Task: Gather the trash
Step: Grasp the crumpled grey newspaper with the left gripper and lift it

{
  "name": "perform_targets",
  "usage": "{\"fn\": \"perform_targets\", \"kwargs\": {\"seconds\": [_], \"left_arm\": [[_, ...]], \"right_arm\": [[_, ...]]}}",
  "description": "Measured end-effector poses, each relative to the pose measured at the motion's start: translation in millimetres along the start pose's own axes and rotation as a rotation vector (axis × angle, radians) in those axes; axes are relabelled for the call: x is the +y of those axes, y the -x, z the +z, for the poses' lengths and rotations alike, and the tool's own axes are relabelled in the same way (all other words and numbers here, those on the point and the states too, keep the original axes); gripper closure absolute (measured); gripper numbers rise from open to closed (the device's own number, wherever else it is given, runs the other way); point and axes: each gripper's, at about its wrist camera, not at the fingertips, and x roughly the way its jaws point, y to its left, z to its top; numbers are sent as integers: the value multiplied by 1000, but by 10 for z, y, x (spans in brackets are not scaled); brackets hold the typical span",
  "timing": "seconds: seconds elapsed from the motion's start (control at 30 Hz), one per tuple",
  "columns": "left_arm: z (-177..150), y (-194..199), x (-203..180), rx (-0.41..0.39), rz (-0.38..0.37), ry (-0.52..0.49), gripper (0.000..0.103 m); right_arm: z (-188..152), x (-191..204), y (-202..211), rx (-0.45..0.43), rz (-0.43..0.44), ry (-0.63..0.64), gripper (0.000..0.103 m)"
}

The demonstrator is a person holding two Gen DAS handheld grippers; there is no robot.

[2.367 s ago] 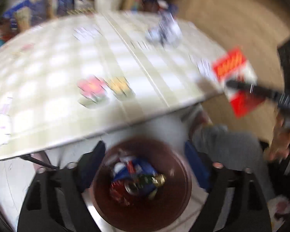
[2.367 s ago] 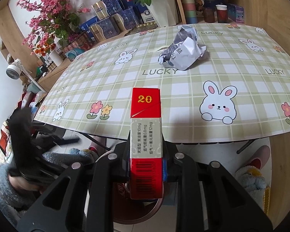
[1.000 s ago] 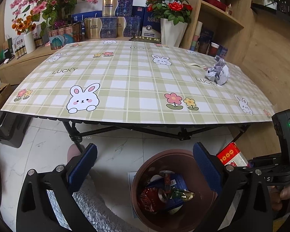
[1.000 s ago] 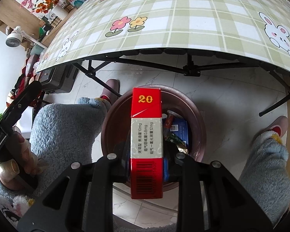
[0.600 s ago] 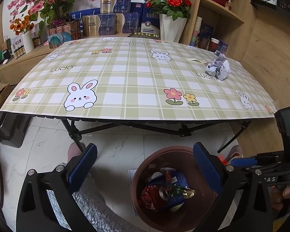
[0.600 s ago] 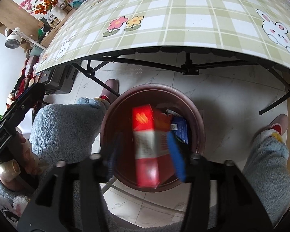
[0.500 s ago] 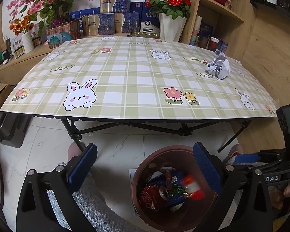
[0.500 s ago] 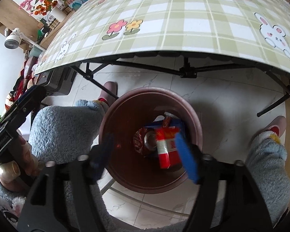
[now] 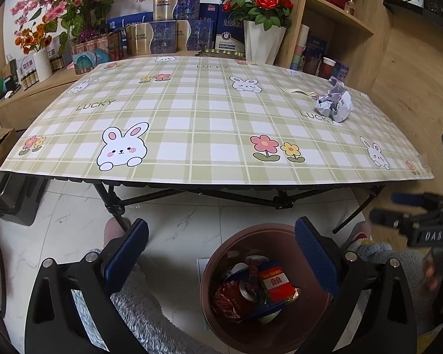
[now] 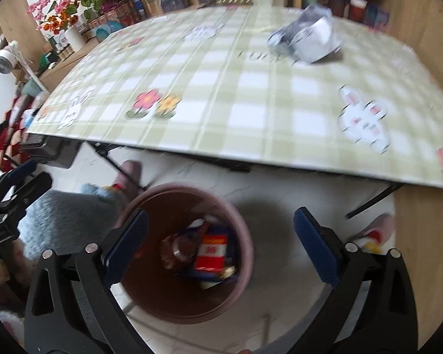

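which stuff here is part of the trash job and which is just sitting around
Job:
- bin
- red box in the bin
- can in the bin
- crumpled paper on the table

Just there:
- rose vase
- blue boxes
- cups

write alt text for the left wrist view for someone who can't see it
Open left gripper hangs over a brown trash bin on the floor holding a red box and a can. Beyond it, crumpled paper lies on a bunny-print table.
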Motion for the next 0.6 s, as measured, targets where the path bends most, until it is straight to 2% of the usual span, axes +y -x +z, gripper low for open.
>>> {"fn": "perform_targets", "kwargs": {"seconds": [0.17, 0.27, 0.43, 0.6], "left_arm": [[126, -38, -45, -9, -28, -12, 6], [307, -106, -150, -8, -59, -44, 6], [727, -297, -472, -15, -127, -121, 6], [1191, -670, -977, 3, -229, -222, 6]], "right_arm": [[135, -284, 114, -56, -71, -13, 6], [212, -450, 164, -83, -106, -22, 6], [363, -722, 219, -117, -133, -32, 6], [526, -984, 253, -149, -143, -33, 6]]}}
